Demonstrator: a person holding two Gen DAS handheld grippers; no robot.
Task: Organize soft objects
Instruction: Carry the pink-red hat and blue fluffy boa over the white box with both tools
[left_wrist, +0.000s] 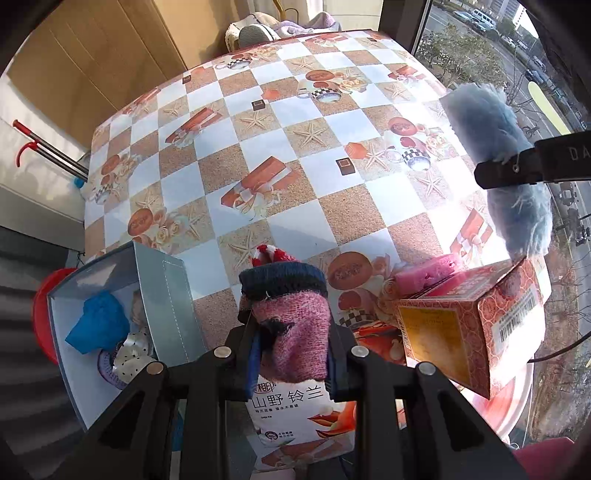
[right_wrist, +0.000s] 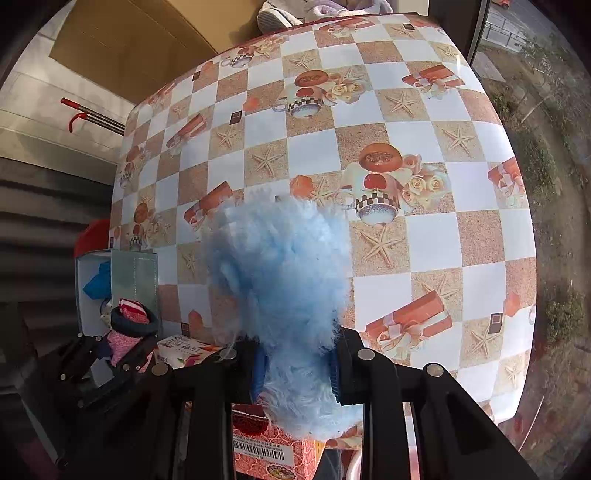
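With the left gripper (left_wrist: 291, 354) pinching a sock (left_wrist: 291, 332) and the right gripper (right_wrist: 295, 369) pinching blue fluff (right_wrist: 280, 266), both mid-carry, each likely needed dropping into the box (left_wrist: 173, 295) left of the jaws.

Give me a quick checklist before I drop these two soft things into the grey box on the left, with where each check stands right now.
1. Left gripper shut on the pink knit sock: ok.
2. Right gripper shut on the fluffy blue sock: ok.
3. Grey box open at the top: ok.
4. Room left in the box: cannot tell; a blue cloth and a dotted item already lie inside.
5. Both socks lifted off the checked tablecloth: ok.
6. Path to the box free: not ok for the right gripper; the left gripper and its sock sit between it and the box.
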